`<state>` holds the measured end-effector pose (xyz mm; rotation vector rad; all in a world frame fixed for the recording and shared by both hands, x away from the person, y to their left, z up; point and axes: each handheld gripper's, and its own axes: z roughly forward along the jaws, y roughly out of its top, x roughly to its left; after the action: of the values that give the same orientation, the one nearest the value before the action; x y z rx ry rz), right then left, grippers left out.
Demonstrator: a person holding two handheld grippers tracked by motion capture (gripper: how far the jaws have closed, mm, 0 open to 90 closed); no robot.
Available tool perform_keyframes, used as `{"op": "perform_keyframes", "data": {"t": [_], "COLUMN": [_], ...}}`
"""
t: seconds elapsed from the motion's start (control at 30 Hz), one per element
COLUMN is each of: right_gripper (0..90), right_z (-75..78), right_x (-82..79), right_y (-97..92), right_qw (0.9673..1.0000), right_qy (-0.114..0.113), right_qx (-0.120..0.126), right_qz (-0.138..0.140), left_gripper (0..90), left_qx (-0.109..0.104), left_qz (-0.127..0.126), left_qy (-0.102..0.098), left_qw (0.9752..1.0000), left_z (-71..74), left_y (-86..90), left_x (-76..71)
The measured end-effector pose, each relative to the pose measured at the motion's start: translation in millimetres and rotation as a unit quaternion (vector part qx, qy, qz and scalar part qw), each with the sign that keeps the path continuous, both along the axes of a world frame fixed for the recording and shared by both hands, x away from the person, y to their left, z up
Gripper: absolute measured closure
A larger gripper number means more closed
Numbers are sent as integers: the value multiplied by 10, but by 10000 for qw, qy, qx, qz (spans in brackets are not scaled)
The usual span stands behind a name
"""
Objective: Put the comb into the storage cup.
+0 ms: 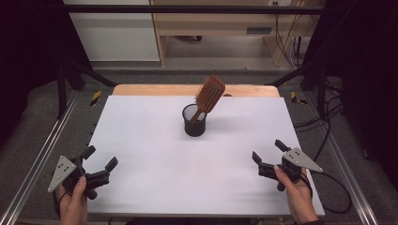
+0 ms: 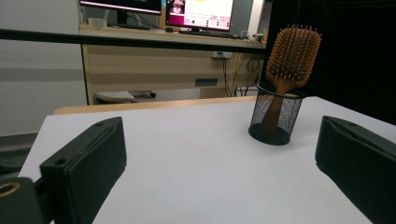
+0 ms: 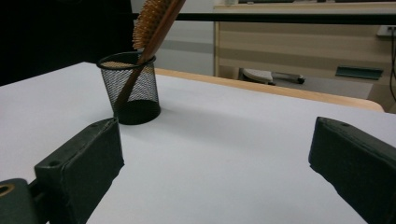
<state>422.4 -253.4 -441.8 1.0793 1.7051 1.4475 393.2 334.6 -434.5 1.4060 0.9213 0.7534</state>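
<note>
While both tools (image 1: 100, 157) (image 1: 267, 150) gape empty, the left gripper view shows the hairbrush's (image 2: 293, 52) bristles above the mesh cup (image 2: 276, 114).

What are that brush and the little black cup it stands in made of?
The hairbrush looks like wood: warm brown, matte, with paler pegs that may be wood or bamboo. The cup seems to be black wire mesh, probably painted metal; the handle shows through its wall.
</note>
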Motion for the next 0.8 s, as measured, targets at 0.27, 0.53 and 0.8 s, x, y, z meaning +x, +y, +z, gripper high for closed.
{"op": "perform_keyframes", "data": {"t": [0.27,0.53,0.8], "right_gripper": [29,20,18], "right_z": [-47,-92,-123], "right_x": [0,7,-10], "right_y": [115,177,217], "right_qw": [9997,9992,9984], "right_qy": [-39,-144,-209], "right_qx": [-139,-268,-349], "right_qz": [216,257,399], "left_gripper": [24,23,23], "left_qx": [66,107,-17], "left_qz": [-18,-97,-128], "left_qy": [-2,-35,-19], "left_qw": [10000,9999,9999], "left_z": [-5,-13,-14], "left_y": [-22,-48,-74], "left_x": [7,14,30]}}
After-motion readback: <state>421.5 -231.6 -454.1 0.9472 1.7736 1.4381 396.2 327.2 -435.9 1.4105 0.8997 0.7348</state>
